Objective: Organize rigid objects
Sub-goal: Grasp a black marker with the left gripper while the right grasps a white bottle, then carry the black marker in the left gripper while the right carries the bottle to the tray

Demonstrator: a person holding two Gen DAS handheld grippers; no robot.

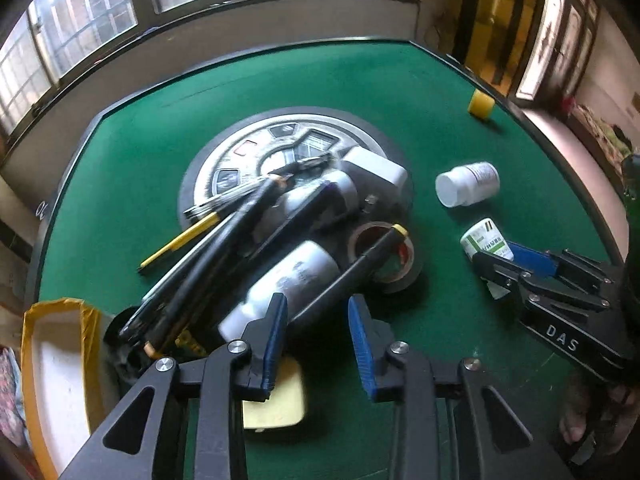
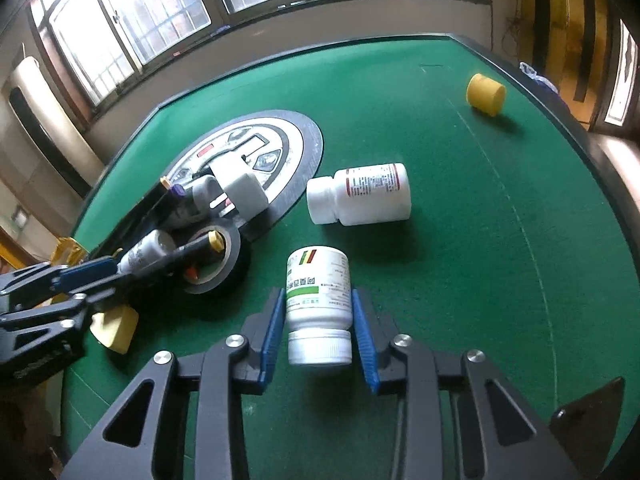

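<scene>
My right gripper (image 2: 319, 312) is shut on a white pill bottle with a green label (image 2: 319, 300), cap toward me; it also shows in the left wrist view (image 1: 486, 242). A second white pill bottle with a red-edged label (image 2: 360, 199) lies on its side just beyond it (image 1: 468, 183). My left gripper (image 1: 318, 312) is open over a pile of pens (image 1: 224, 236), a white tube (image 1: 288, 280), a tape roll (image 1: 390, 258) and a white adapter (image 1: 376, 172). A black marker with a yellow cap (image 1: 352, 274) runs between its fingers.
The green felt table (image 1: 360, 92) has a round silver centre panel (image 1: 256, 152). A yellow cap (image 2: 485, 94) lies far right near the table edge. A yellow sponge-like block (image 1: 276, 396) lies under my left gripper. A yellow-rimmed tray (image 1: 56, 360) stands at the left edge.
</scene>
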